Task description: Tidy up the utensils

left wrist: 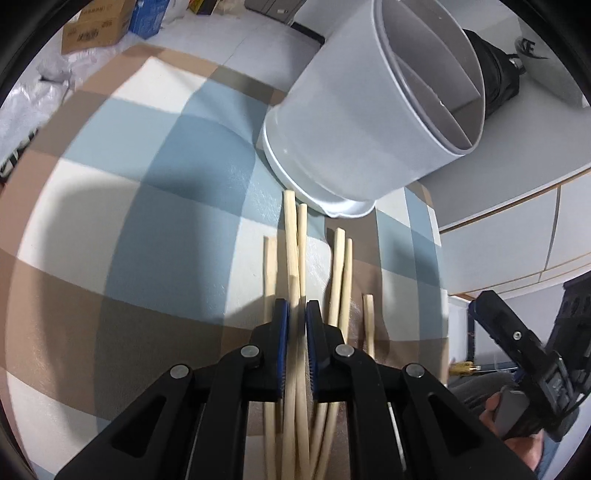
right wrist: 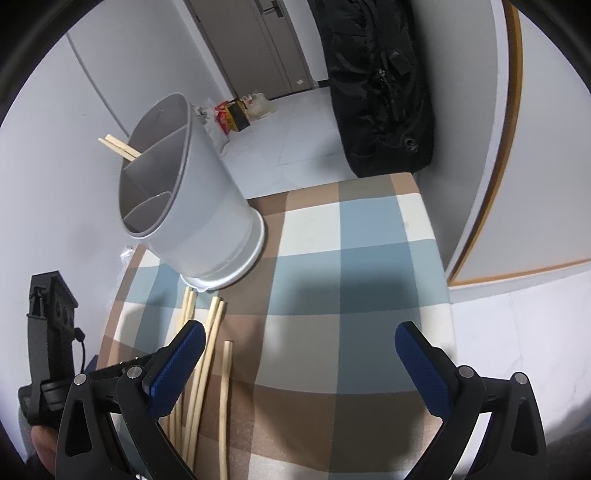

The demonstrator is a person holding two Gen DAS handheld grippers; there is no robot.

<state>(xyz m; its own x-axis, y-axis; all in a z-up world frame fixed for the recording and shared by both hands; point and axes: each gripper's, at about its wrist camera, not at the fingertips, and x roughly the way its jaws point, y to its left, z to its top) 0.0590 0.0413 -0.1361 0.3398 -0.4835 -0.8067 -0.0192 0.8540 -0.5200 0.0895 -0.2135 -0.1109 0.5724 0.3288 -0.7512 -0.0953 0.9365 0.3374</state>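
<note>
The left claw (left wrist: 297, 314) pinches two pale wooden chopsticks (left wrist: 295, 258) lying on the checked counter (left wrist: 147, 184). The right claw (right wrist: 299, 354) is spread wide beside the grey divided holder (right wrist: 207, 221)

A checked cloth (right wrist: 351, 236) in blue, brown and cream covers the table. Beyond its far edge lies a pale tiled floor (right wrist: 295, 122). On the right, a black bag (right wrist: 384, 92) stands against a white wall (right wrist: 546, 147) with a wooden trim line. At the far end is a grey door (right wrist: 258, 44), with small packages (right wrist: 236, 114) on the floor near it. A cardboard box (left wrist: 96, 26) sits far left in the left wrist view.
</note>
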